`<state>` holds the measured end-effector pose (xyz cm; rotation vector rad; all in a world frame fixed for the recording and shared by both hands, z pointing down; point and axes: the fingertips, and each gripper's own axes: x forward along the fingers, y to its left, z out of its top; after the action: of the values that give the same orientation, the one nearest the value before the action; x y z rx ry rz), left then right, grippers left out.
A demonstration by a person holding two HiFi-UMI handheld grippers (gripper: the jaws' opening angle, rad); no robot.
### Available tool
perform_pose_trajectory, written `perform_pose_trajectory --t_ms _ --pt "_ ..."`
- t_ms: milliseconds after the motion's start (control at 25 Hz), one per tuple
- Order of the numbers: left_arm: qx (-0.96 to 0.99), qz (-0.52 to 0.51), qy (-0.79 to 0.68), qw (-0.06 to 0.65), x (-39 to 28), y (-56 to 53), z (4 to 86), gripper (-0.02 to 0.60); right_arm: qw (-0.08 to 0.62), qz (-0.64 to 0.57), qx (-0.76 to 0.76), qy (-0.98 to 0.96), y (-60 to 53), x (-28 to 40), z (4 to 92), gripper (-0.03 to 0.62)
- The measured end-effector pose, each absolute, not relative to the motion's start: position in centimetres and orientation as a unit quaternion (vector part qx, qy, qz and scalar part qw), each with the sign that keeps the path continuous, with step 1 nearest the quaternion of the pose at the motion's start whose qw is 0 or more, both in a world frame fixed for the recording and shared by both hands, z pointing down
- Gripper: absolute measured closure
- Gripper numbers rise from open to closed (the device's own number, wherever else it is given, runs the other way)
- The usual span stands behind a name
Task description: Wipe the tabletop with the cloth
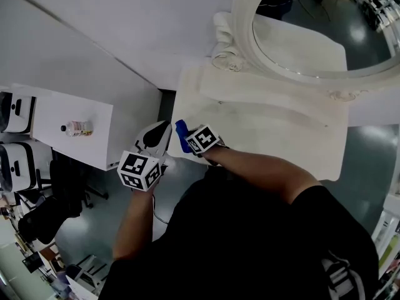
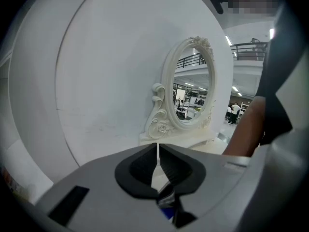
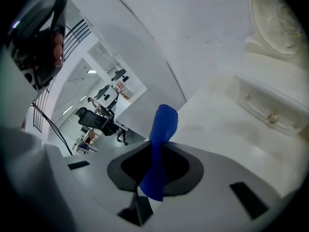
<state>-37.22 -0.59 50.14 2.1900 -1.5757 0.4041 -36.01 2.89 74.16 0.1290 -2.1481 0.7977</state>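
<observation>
Two tools are up near the corner of the white dressing-table worktop [image 1: 269,127]. The right tool [image 3: 155,164] is clenched on a blue cloth [image 3: 163,125], and the left tool [image 2: 158,153] is pressed closed with only a hairline slit and nothing between its jaws.

The cloth stands up out of the right tool's jaws as a narrow, bunched strip. A shorter tail hangs behind the pads, toward the tool's body. It looks light, soft and limp, so I expect it to fold under pressure and drag rather than slide stiffly. Pinched mid-length like this it offers only a small pad of fabric. A hold nearer one edge, leaving more cloth free ahead of the jaws, would probably wipe a wider band.

Beyond the right tool lie the bare worktop and a small drawer with a knob [image 3: 273,117]. Ahead of the left tool stands the oval mirror [image 2: 191,88].

In the head view the person's arm and torso cover the near edge of the worktop. No view settles whether the cloth touches the surface. A blue scrap below the left tool's jaws cannot be identified.
</observation>
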Motion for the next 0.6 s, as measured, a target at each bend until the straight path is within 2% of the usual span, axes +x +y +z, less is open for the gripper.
perform_pose_trajectory --t_ms 240,600 --pt "0.799 0.157 -0.545 0.201 -36.2 -0.9 50.1 0.557 0.432 0.343 0.043 -0.833 5.6 -37.0 77.5 0.545" --pt "0.810 0.161 -0.527 0.200 -33.9 -0.5 50.5 0.557 0.472 0.326 0.078 -0.815 4.9 -31.9 80.5 0.546"
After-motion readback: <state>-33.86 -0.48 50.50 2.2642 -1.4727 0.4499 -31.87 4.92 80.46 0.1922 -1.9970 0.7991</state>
